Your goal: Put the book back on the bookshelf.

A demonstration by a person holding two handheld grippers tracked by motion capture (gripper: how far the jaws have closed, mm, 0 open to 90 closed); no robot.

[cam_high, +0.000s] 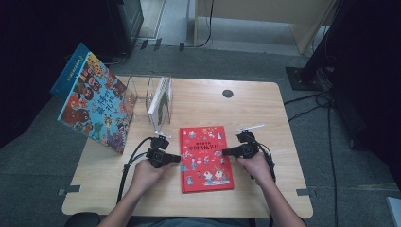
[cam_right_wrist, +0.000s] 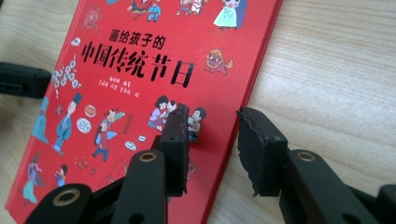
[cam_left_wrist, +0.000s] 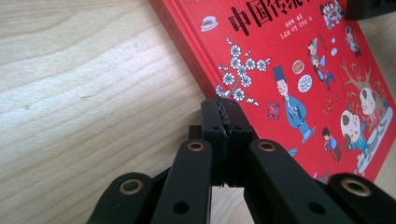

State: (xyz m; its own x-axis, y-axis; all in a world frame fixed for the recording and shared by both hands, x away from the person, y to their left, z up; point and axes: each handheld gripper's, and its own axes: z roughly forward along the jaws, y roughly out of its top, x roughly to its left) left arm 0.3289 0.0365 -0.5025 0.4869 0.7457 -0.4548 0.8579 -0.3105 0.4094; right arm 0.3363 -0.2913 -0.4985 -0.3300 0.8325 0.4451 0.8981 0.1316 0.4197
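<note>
Left gripper (cam_high: 176,158): jaws clenched on nothing, tips at the left edge of the red book (cam_high: 205,158), touching or just shy of it; the left gripper view can't settle which. Right gripper (cam_high: 226,152): jaws released and apart, straddling the book's right edge, one jaw over the cover, the other over bare table (cam_high: 265,109). Pads not pressing.

Book lies flat, cover up, on the near middle of the table, between the two hands.

Handling, as a judgement: hardcover, stiff, moderate weight, glossy so likely slippery on the faces. Won't flex, so one edge grip should carry it, but it will want to pivot. Best hold looks like the right long edge near mid-length, a jaw under the board. Lying flush on the table, that edge probably needs a push from the left to tip it up first.

Room: far left, a big picture book (cam_high: 94,101) leans upright at the table's corner. Next to it a clear rack (cam_high: 158,101) with a thin book standing in it, just behind the red book's far-left corner. Right half of the table is open, near edge well apart from the book.
</note>
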